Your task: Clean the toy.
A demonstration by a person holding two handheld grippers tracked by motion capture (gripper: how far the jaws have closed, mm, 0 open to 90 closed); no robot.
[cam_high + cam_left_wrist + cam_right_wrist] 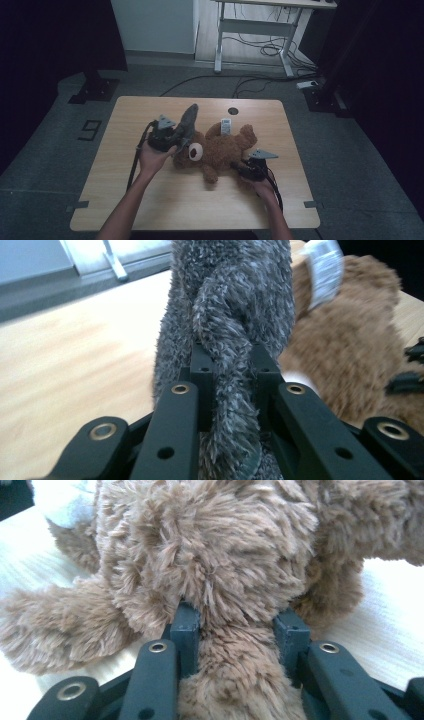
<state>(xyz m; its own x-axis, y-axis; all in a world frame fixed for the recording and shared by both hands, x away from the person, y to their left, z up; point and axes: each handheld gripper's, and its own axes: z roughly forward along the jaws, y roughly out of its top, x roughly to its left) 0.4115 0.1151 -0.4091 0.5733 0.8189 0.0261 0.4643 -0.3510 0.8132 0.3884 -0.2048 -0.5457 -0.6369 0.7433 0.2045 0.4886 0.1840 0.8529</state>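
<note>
Overhead, the teddy bear [220, 150] lies mid-table, the grey fuzzy cloth [187, 124] rising at its left. Close up, the left gripper [227, 365] pinches that cloth tight. Likewise, the right gripper [240, 625] clamps a bear's leg [235, 690]; best hold it down while the cloth peels away slowly.

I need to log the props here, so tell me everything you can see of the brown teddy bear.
The brown teddy bear is a shaggy plush toy lying flat near the middle of the wooden table, limbs spread. It has a pale muzzle and a white label near its upper end. The right tool is clamped on one furry limb. A grey plush piece, gripped by the left tool, rises beside its head.
</note>
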